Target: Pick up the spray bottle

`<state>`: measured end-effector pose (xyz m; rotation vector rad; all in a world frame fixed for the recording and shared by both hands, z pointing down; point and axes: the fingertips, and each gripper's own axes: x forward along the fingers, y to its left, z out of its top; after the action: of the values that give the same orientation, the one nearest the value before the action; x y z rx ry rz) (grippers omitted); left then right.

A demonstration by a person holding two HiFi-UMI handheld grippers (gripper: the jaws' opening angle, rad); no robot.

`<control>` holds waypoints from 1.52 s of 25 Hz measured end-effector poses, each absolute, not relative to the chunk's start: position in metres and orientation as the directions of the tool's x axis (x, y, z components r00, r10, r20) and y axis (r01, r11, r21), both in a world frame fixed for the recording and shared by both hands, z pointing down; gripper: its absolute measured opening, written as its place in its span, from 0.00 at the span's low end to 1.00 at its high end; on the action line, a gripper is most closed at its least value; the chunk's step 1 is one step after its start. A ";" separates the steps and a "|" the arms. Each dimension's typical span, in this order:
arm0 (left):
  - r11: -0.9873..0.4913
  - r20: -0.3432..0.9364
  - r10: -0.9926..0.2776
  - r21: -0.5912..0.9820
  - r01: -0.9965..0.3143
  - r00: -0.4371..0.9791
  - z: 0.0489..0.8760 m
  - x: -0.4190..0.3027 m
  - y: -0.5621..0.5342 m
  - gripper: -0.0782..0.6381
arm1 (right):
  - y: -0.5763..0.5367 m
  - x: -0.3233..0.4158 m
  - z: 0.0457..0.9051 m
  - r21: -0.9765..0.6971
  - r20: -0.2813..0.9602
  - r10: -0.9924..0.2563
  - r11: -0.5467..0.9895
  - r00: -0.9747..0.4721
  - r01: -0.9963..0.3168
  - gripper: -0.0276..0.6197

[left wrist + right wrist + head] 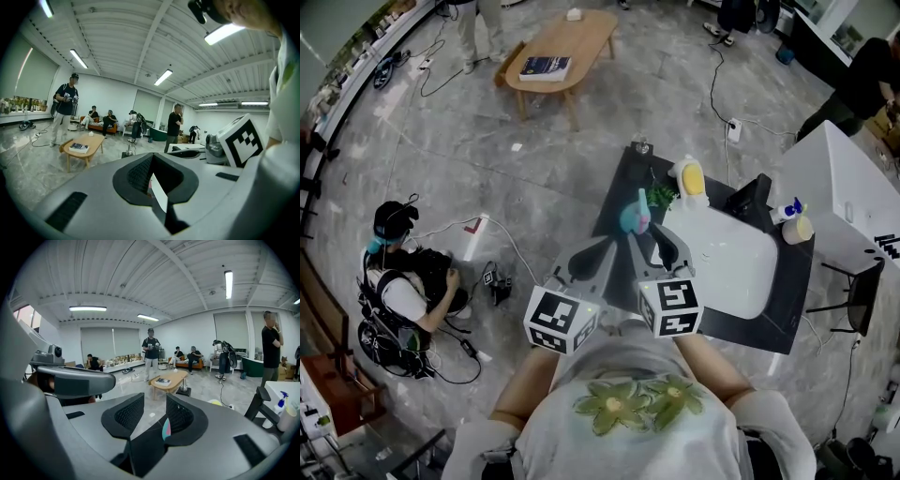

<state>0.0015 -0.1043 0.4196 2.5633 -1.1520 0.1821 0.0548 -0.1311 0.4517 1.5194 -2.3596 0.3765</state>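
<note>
The fingers [126, 416] of the right gripper [154, 411] stand well apart with nothing pressed between them. Only a teal and pink sliver of the spray bottle [634, 217] shows low in the gap, by the right-hand pad. The left gripper [152, 177] has its fingers together on nothing and hangs just beside. In the head view the bottle stands upright near the edge of the dark surface [617, 202], just ahead of the right gripper's fingertips and not yet between them. To grasp it well, I judge the right gripper should go forward and sideways until the bottle's body sits centred between the pads. It should then close squarely on the body below the spray head, so it does not tip. Just behind stand a small green plant [662, 196] and a yellow bottle [690, 177], so the reach should stop short of them.
</note>
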 end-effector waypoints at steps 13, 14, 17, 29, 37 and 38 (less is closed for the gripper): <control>-0.615 0.253 -0.710 0.232 -0.754 0.657 0.422 -0.002 -0.113 0.12 | -0.151 0.058 0.477 -0.035 0.447 -0.819 0.385 -0.359 -0.922 0.26; -0.614 0.253 -0.711 0.232 -0.755 0.656 0.421 -0.003 -0.114 0.12 | -0.153 0.058 0.478 -0.035 0.453 -0.817 0.384 -0.357 -0.923 0.26; -0.611 0.257 -0.711 0.235 -0.756 0.654 0.421 -0.004 -0.116 0.12 | -0.155 0.059 0.484 -0.039 0.472 -0.808 0.380 -0.353 -0.924 0.26; -0.614 0.272 -0.703 0.233 -0.754 0.657 0.423 0.000 -0.122 0.12 | -0.166 0.066 0.503 -0.064 0.511 -0.794 0.348 -0.330 -0.935 0.26; -0.604 0.278 -0.706 0.242 -0.759 0.651 0.425 -0.005 -0.123 0.12 | -0.172 0.064 0.507 -0.109 0.501 -0.794 0.336 -0.343 -0.936 0.26; -0.604 0.278 -0.707 0.242 -0.759 0.651 0.425 -0.005 -0.123 0.12 | -0.173 0.065 0.508 -0.111 0.502 -0.794 0.334 -0.343 -0.936 0.26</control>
<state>-0.0048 -0.1235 0.4247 2.5337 -1.1666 0.2195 0.0646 -0.1730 0.5078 1.5324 -2.2465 0.5490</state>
